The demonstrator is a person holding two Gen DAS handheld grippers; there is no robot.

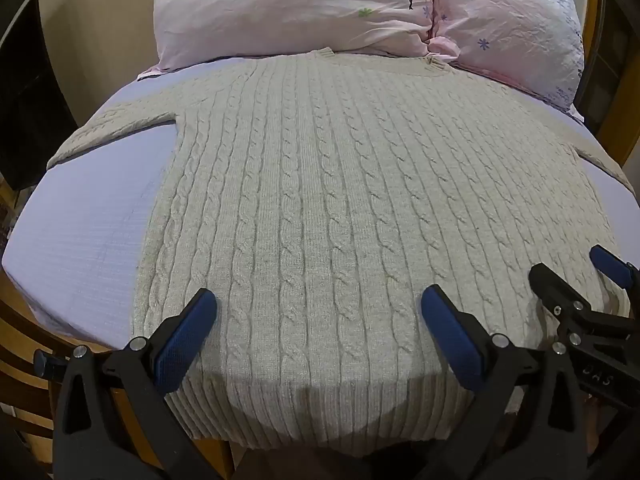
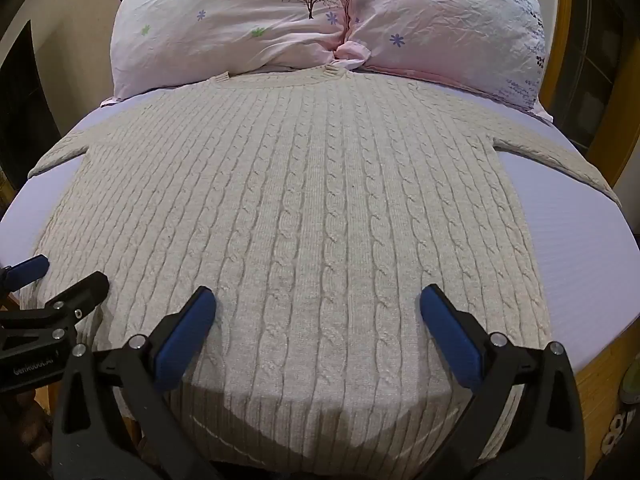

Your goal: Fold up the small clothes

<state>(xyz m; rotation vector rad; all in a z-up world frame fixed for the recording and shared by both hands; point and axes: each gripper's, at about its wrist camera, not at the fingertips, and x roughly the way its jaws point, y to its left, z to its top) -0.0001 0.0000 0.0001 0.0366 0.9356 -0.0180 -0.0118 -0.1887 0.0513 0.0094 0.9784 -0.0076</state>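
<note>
A cream cable-knit sweater (image 1: 304,184) lies flat on the lavender bed sheet (image 1: 80,240), neck toward the pillows, sleeves spread to both sides, ribbed hem nearest me. It also fills the right wrist view (image 2: 304,200). My left gripper (image 1: 318,316) is open and empty, hovering over the hem's left-middle part. My right gripper (image 2: 318,316) is open and empty over the hem's right-middle part. The right gripper also shows at the right edge of the left wrist view (image 1: 572,280). The left gripper shows at the left edge of the right wrist view (image 2: 64,280).
Two pink floral pillows (image 1: 296,12) (image 2: 448,28) lie at the head of the bed, touching the sweater's collar. A wooden bed frame (image 2: 600,384) runs along the right side. A wooden bed edge (image 1: 24,344) shows at left. Dark furniture (image 1: 24,92) stands at far left.
</note>
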